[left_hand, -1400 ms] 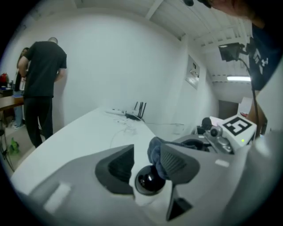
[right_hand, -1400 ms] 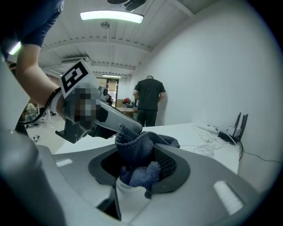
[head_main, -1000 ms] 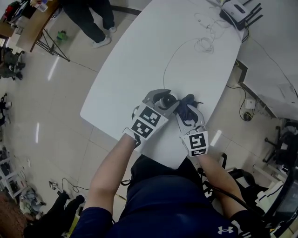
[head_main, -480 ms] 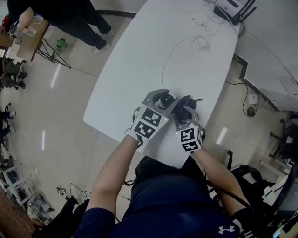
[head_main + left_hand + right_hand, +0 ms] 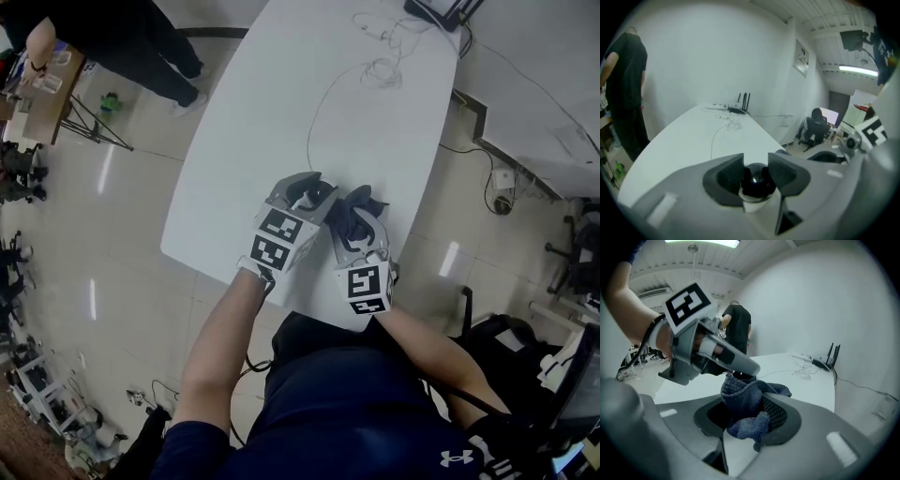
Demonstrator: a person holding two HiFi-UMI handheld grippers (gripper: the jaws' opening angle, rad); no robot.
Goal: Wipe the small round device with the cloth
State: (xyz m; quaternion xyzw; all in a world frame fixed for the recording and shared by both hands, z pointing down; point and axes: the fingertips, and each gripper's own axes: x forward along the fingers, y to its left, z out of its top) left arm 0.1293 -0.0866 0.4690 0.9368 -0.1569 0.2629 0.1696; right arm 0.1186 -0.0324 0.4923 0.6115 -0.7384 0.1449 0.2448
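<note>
Small round device point(image 5: 755, 179), black dome on white base, is held between jaws of left gripper point(image 5: 310, 190). Jaws have just been closing; pads are pressed on both sides of device. Device is held just over near end of white table point(image 5: 281, 103). Blue cloth point(image 5: 743, 397) is bunched up and pinched in narrow jaws of right gripper point(image 5: 745, 412). Cloth's top is pushed up against left gripper's tip. Thin cable point(image 5: 380, 70) is coiled at table's far end.

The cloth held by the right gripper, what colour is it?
It's a dark blue woven cloth, clearest in the right gripper view.
</note>
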